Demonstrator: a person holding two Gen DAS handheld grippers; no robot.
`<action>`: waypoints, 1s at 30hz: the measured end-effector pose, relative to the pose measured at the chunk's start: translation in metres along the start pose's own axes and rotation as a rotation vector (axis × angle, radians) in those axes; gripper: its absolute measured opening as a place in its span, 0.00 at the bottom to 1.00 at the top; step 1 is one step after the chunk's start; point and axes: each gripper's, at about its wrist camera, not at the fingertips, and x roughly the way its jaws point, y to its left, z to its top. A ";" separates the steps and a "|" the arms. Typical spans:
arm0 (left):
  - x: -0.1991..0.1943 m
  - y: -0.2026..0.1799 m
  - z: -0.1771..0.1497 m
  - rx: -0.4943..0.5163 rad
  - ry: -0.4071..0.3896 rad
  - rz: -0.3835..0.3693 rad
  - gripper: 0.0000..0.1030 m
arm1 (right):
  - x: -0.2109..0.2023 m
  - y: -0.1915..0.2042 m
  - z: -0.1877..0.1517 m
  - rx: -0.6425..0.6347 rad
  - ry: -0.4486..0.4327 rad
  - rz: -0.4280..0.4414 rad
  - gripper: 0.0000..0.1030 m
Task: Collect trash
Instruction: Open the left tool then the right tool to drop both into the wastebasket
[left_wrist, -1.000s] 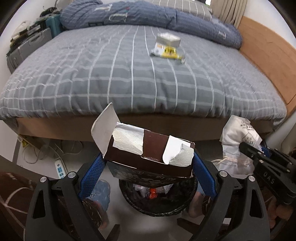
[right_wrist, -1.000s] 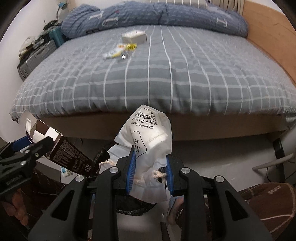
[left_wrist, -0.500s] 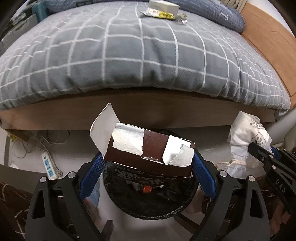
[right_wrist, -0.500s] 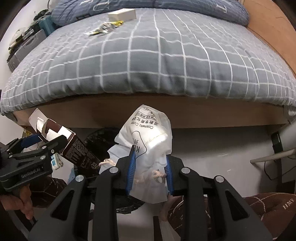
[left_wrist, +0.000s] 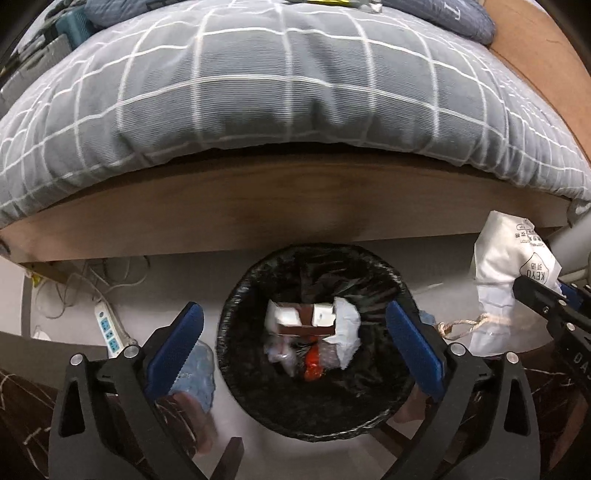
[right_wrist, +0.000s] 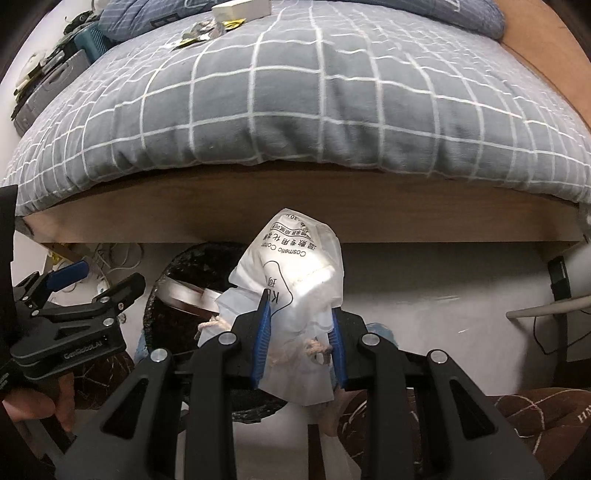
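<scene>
My left gripper (left_wrist: 293, 310) hangs over the black-lined trash bin (left_wrist: 369, 254), its jaws opening wide with nothing between the blue pads (left_wrist: 177, 339). Below them the brown box (left_wrist: 303, 319) with torn white flaps lies inside the bin on other trash. My right gripper (right_wrist: 299, 306) is shut on a white drawstring cotton-pad bag (right_wrist: 295, 266), held just right of the bin (right_wrist: 192, 266). That bag (left_wrist: 509, 269) also shows at the right edge of the left wrist view. A white box (right_wrist: 240, 9) and wrappers (right_wrist: 199, 31) lie far back on the bed.
The grey checked quilt (left_wrist: 295, 92) overhangs the wooden bed frame (left_wrist: 295, 206) right behind the bin. A power strip (left_wrist: 109, 328) with cables lies on the floor at left. Suitcases (right_wrist: 55, 81) stand beside the bed. A person's hand (right_wrist: 37, 402) holds the left gripper.
The left jaws spread and let go of the brown box, which dropped into the bin. Both grippers came lower and tilted down toward the floor. The right still holds the white bag.
</scene>
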 end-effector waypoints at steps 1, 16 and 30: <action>0.000 0.003 0.000 -0.003 -0.002 0.005 0.94 | 0.001 0.002 0.001 0.000 0.006 0.007 0.26; -0.008 0.075 -0.016 -0.103 -0.003 0.060 0.94 | 0.022 0.076 0.005 -0.137 0.062 0.055 0.37; -0.028 0.075 -0.008 -0.137 -0.044 0.037 0.94 | 0.001 0.070 0.012 -0.146 -0.048 -0.017 0.77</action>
